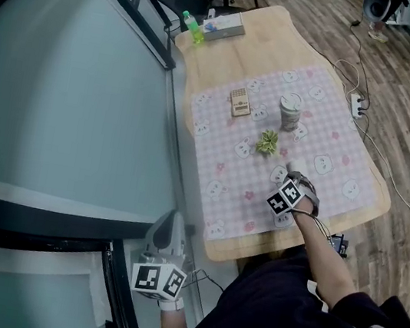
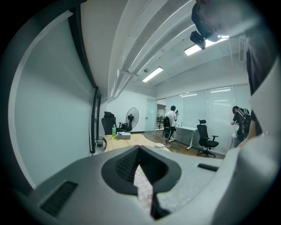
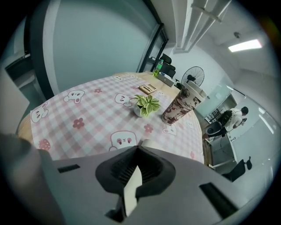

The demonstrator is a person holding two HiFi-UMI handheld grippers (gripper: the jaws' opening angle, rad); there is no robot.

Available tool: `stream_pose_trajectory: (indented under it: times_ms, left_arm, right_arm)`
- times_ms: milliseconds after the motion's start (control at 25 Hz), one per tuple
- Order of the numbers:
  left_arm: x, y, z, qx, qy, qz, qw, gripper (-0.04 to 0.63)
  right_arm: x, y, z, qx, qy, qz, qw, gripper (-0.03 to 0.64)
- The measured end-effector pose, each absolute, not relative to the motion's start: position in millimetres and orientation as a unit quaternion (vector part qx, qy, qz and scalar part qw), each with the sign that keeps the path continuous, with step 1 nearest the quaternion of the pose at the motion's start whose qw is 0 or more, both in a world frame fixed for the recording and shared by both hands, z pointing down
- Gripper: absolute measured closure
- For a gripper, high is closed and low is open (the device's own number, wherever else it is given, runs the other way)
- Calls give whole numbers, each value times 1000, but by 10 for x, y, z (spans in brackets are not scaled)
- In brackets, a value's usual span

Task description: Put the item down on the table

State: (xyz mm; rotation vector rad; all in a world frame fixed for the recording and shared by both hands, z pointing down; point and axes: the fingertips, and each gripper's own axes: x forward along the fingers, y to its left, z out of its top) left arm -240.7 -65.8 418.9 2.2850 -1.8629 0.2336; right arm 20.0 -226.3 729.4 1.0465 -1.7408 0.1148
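A small potted plant (image 1: 268, 142) (image 3: 147, 105) stands upright on the pink checked cloth (image 1: 226, 178) that covers the wooden table (image 1: 267, 26). My right gripper (image 1: 294, 170) (image 3: 137, 149) hovers over the cloth just on the near side of the plant, apart from it, pointing down towards it. Its jaws are shut with nothing between them. My left gripper (image 1: 175, 217) (image 2: 139, 149) hangs off the table's near left corner by the glass wall, jaws shut and empty.
A patterned cup (image 1: 290, 111) (image 3: 182, 105) stands behind the plant, a small wooden piece (image 1: 239, 101) to its left. A green bottle (image 1: 194, 29) and a white box (image 1: 224, 26) sit at the far end. Cables and a power strip (image 1: 356, 105) lie on the floor to the right.
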Motion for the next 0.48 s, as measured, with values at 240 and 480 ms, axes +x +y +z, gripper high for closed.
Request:
stream_pose_trajectory:
  times_ms: [240,480]
  left_arm:
    - [-2388,-645,4135,772,-625,78,85,595]
    - [-2418,-649,4153,768,-630,79,84,595]
  right_arm:
    - [218,-2250,7312,440,-730,57,520,603]
    - [276,-2314,7248,455,-738,69,493,603]
